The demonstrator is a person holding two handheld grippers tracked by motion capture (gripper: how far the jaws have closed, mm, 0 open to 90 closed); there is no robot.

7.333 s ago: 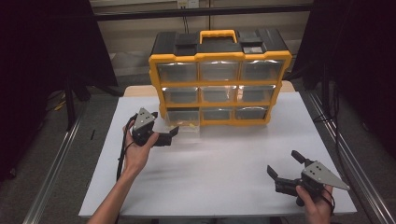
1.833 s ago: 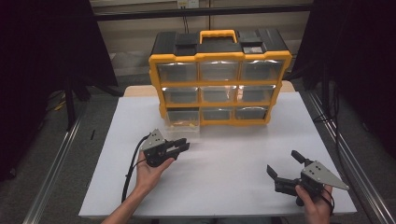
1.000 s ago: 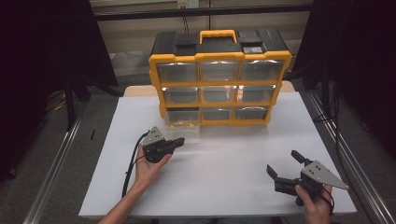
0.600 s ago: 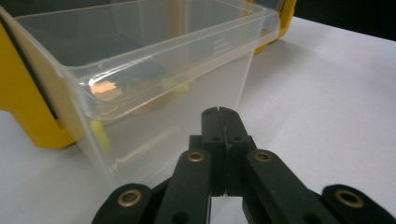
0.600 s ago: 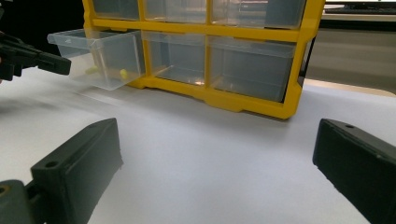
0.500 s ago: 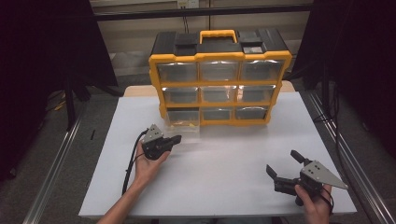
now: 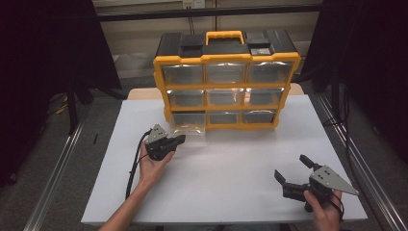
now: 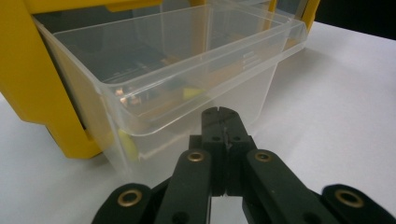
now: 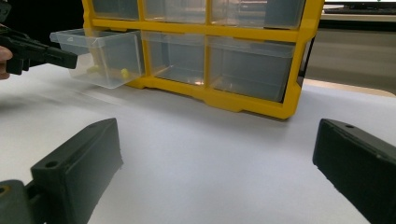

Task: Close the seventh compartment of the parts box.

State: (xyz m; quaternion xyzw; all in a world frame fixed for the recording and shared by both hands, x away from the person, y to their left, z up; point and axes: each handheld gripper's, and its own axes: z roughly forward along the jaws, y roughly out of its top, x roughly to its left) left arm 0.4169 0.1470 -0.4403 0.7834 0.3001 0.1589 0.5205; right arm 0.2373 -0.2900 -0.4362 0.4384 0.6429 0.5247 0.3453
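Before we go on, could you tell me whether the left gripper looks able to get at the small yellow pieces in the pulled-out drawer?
Probably not yet. The left gripper is shut, low against the drawer front; its wall stands before the yellow pieces, though the top is open.

premises read as a lab or test bench. a white table sits between metal rails, dark curtains hang at both sides, and a yellow parts organiser with clear drawers stands on the table.
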